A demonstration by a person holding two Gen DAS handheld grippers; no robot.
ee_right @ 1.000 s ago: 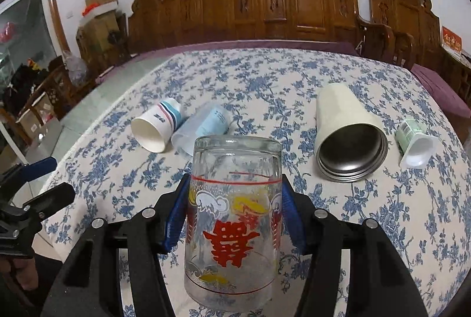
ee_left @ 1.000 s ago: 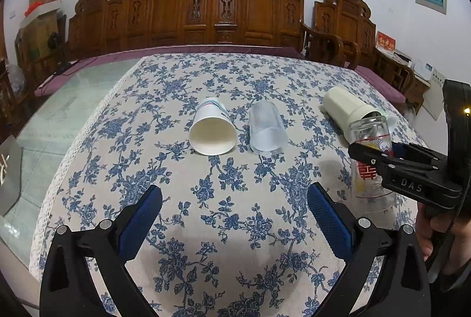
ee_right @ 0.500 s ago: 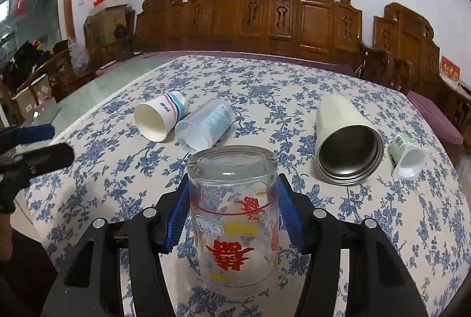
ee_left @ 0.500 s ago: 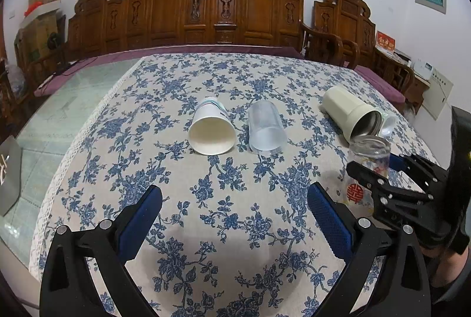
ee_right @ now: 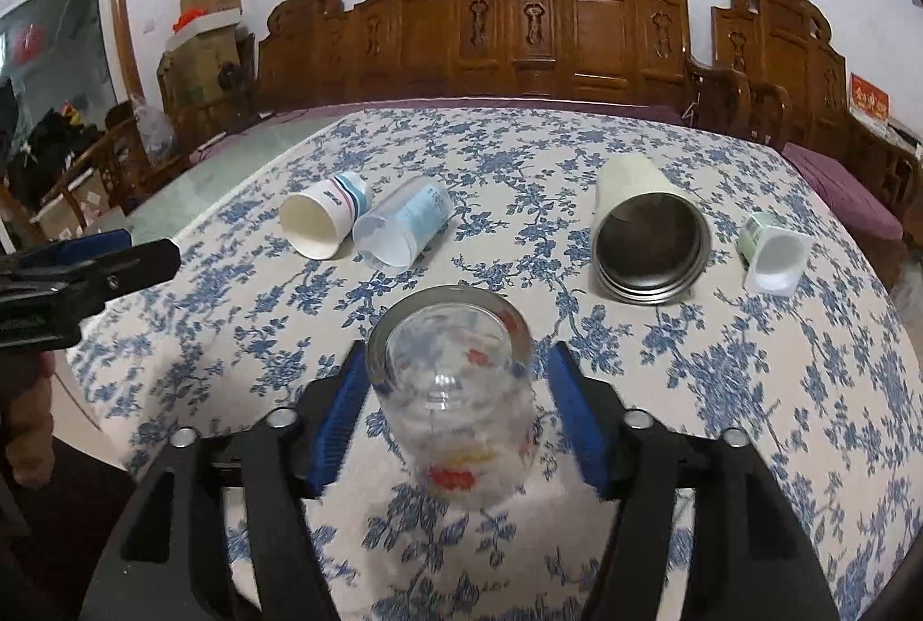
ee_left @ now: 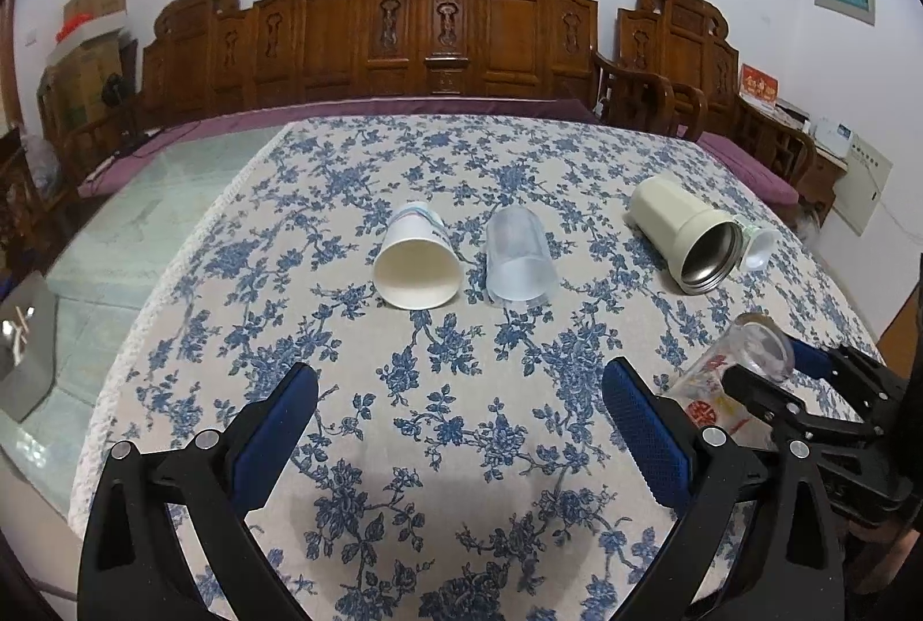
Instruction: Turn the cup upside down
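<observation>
A clear glass cup (ee_right: 456,402) with red and yellow print stands upside down on the flowered tablecloth, base up. My right gripper (ee_right: 453,413) has its blue pads either side of it with small gaps, so it is open. In the left wrist view the glass cup (ee_left: 732,379) sits at the right between the right gripper's fingers. My left gripper (ee_left: 461,419) is open and empty above the near part of the table.
Lying on their sides are a white paper cup (ee_left: 416,263), a clear plastic cup (ee_left: 519,255), a cream steel-lined tumbler (ee_left: 686,232) and a small white pot (ee_right: 773,252). Carved wooden chairs stand behind the table (ee_left: 404,171).
The right gripper lowered the upside-down glass onto the table and its pads parted from it. The left gripper stayed put.
</observation>
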